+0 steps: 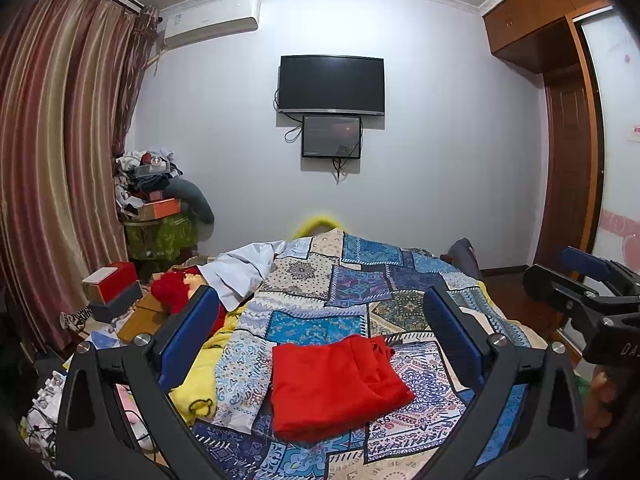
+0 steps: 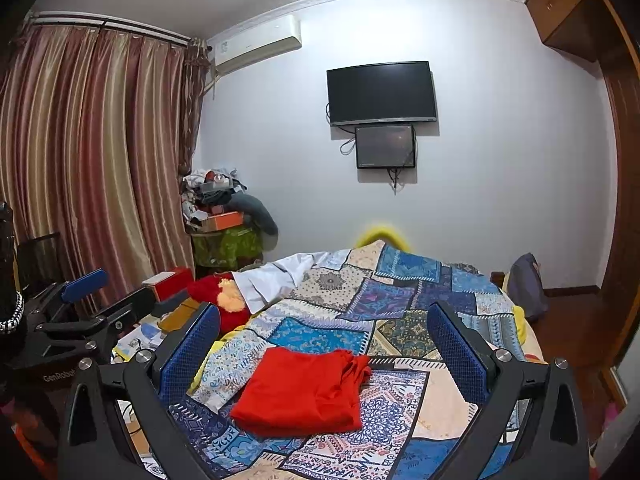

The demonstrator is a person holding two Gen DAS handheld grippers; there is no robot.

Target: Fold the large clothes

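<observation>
Red garment (image 1: pixel 332 388) lies folded into a compact block near bed (image 1: pixel 420 400) foot edge — fold looks done; left gripper (image 1: pixel 320 336) and right gripper (image 2: pixel 324 344) both spread wide, empty.

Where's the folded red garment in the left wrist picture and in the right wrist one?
Left wrist: red garment lies low, centre, on the patchwork quilt.
Right wrist: red garment lies low, slightly left of centre, on the same quilt.
Shared landmark: wall TV above it in both.
</observation>
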